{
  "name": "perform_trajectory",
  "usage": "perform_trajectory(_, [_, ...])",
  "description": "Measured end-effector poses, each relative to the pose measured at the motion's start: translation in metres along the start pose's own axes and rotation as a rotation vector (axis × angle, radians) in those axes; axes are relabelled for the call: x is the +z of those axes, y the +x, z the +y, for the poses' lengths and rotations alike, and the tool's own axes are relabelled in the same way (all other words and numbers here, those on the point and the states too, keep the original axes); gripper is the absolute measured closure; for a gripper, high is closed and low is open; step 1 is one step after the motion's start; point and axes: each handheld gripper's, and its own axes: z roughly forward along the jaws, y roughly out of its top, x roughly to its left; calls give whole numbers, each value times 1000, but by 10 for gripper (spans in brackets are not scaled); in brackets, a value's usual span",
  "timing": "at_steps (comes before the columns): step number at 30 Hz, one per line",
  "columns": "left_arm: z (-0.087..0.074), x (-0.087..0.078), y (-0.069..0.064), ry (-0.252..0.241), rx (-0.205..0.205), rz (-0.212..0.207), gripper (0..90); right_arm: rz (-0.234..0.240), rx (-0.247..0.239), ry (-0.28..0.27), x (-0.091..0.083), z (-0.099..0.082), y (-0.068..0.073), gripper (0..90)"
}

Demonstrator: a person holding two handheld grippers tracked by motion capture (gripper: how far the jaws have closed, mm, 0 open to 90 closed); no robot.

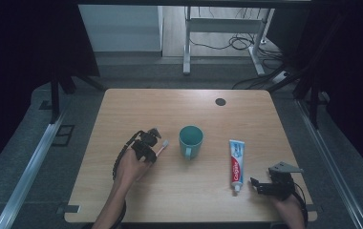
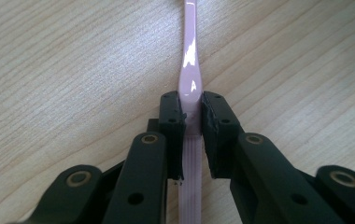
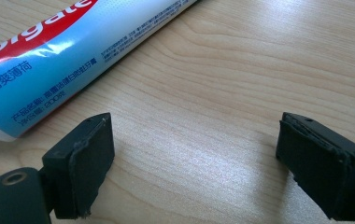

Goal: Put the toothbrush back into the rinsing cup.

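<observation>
Toothbrush [image 2: 188, 88] between left gripper [image 2: 192, 116] fingers [image 2: 171, 121].

Each claw is matte black, the left claw [image 2: 192, 135] with brass-ringed pivot screws and flat pads, the right claw [image 1: 261, 185] topped by a grey three-cornered plate, black cables trailing.

From above, the toothbrush [image 1: 162, 148] handle disappears under the left gripper [image 1: 152, 143], and its bristles are too small to make out. The left gripper view cuts the brush head off at the top edge. The toothpaste tube [image 3: 59, 56] runs past the frame, its cap unseen there.
</observation>
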Motion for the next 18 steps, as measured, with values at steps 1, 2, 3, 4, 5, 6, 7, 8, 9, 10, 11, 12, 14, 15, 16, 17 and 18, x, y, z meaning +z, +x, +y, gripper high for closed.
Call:
perform_trajectory(1, [0,-1,0,-4,2,-4,789,0,0,0,0,0,0,111])
perform_trajectory(2, [-1,-2,1,-7,7,-1,789,0,0,0,0,0,0,111])
perform_trajectory(3, [-1,-4,1,-11,10,0,789,0,0,0,0,0,0,111])
perform_trajectory(4, [-1,-5,1,-19,5,-7,789,0,0,0,0,0,0,111])
perform_trajectory(5, [-2,-6,1,-26,4,-12,789,0,0,0,0,0,0,111])
perform_trajectory(6, [-2,-7,1,-33,8,-17,788,0,0,0,0,0,0,111])
perform_trajectory(7, [-2,-8,2,-35,14,-21,789,0,0,0,0,0,0,111])
perform_trajectory(8, [-3,-9,2,-47,5,-26,789,0,0,0,0,0,0,111])
perform_trajectory(9, [-3,-11,2,-52,8,-28,788,0,0,0,0,0,0,111])
perform_trajectory(10, [-4,-12,2,-60,10,-32,788,0,0,0,0,0,0,111])
perform_trajectory(11, [-4,-14,3,-69,6,-37,789,0,0,-1,0,0,0,111])
perform_trajectory(12, [-5,-15,3,-72,12,-39,789,0,0,0,0,0,0,111])
perform_trajectory(14, [-5,-18,4,-86,15,-43,788,0,0,1,0,0,0,111])
perform_trajectory(15, [-5,-19,4,-92,15,-44,789,0,0,0,0,0,0,111])
perform_trajectory(16, [-6,-21,4,-95,20,-47,788,0,0,0,0,0,0,111])
perform_trajectory(17, [-6,-23,4,-106,12,-51,789,0,0,0,0,0,0,111])
perform_trajectory(18, [-6,-24,4,-108,19,-50,789,0,0,0,0,0,0,111])
